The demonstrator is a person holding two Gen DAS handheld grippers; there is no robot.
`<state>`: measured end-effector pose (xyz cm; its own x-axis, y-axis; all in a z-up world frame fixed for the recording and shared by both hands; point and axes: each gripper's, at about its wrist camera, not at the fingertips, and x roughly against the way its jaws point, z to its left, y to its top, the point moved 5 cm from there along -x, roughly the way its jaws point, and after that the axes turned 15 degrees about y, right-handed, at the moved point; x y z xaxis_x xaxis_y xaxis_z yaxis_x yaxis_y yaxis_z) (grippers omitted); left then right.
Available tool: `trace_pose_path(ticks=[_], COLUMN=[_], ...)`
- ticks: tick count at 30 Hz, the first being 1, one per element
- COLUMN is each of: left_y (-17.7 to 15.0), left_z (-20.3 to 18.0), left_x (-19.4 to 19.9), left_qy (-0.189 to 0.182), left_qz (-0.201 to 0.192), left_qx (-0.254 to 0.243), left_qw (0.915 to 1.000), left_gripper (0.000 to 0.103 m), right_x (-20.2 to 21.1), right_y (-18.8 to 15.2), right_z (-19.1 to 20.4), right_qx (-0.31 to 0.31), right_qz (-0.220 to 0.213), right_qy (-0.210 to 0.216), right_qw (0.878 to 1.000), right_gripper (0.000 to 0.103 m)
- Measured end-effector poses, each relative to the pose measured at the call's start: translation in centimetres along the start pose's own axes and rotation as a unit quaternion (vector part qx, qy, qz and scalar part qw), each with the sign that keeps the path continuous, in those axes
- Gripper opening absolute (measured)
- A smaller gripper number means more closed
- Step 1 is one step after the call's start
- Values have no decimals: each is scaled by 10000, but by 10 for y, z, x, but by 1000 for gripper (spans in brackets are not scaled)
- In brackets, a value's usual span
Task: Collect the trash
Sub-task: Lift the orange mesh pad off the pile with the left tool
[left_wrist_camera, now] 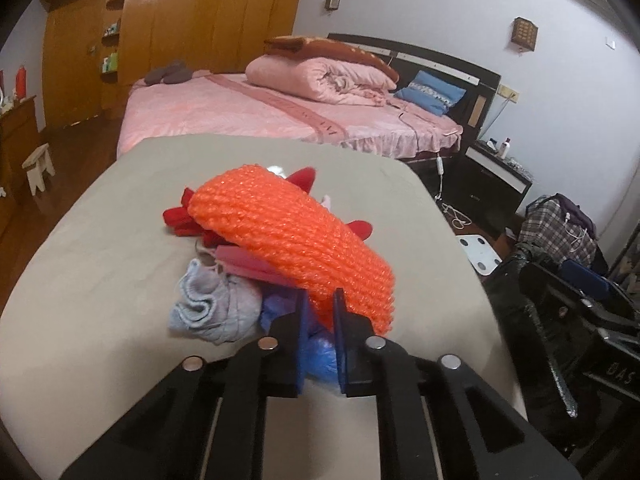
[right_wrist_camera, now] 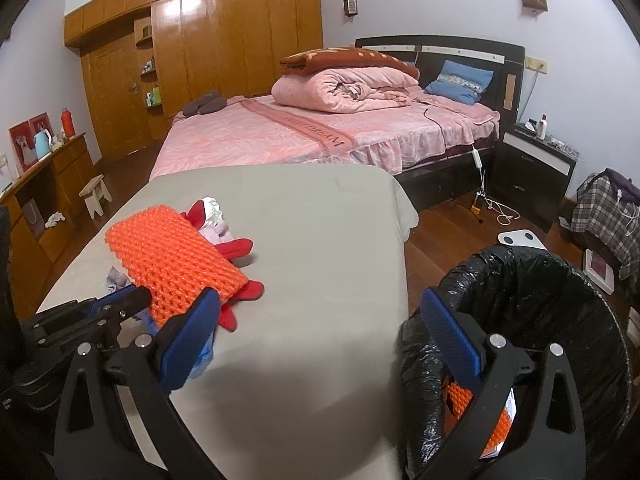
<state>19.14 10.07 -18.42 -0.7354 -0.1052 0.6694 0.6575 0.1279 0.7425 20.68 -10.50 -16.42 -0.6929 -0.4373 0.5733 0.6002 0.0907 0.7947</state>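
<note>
An orange foam net sleeve [left_wrist_camera: 292, 236] lies on top of a small pile on the beige-covered table [left_wrist_camera: 100, 248]. My left gripper [left_wrist_camera: 320, 314] is shut on its near end, with orange net pinched between the blue pads [left_wrist_camera: 299, 320]. In the right wrist view the same net [right_wrist_camera: 172, 260] is held by the left gripper [right_wrist_camera: 145, 300] at the left. My right gripper [right_wrist_camera: 320, 336] stands wide open with nothing in it, one finger over the table and one by the black-lined trash bin [right_wrist_camera: 560, 304]. Another orange net piece [right_wrist_camera: 476, 404] lies inside the bin.
Under the net lie red glove-like pieces [left_wrist_camera: 180, 216], a grey sock [left_wrist_camera: 216, 304], a blue plastic bag [left_wrist_camera: 320, 356] and a pink item [right_wrist_camera: 218, 232]. Beyond the table is a pink bed [right_wrist_camera: 280, 136]. A white scale [right_wrist_camera: 522, 238] and a plaid bag [right_wrist_camera: 604, 208] sit on the floor.
</note>
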Motion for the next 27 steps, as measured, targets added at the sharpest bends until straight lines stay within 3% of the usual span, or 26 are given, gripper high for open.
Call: trace_pose_path(ticks=[3,4,10,15,18,20,25,27], left_y=[2,3,11,4,1,1,2,0], left_z=[1,2,13,15,9,4,-11,-15], left_x=[7,9,28,19,15,13,3,-5], left_qy=[-13,-22,19,22,-15,-65,-160,-120], left_qz=[-84,-110,-284,-32,37,65,182,295], left_qx=[22,20,59,62,16,9,-10,-13], left_qw=[10000,9999,9996,10000,10000,10000,9997,9995], left_gripper=[7,0,0,0,8,20,38,40], right_x=[1,2,5,4,3,3,4,4], right_y=[0,1,5,3,3,2,1,1], right_z=[0,0,5,11,12,12,5,2], right_qx=[10,19,69,112,127,116,53,33], right_qz=[-17,-24,-77,-34,-22,-29,-37,-26], right_qy=[-2,-3,24,75,71,47,-18,-35], right_qw=[10000,10000,9999,9999,9999,9999,10000,10000], right_gripper=[97,97,97,97,97,97,97,97])
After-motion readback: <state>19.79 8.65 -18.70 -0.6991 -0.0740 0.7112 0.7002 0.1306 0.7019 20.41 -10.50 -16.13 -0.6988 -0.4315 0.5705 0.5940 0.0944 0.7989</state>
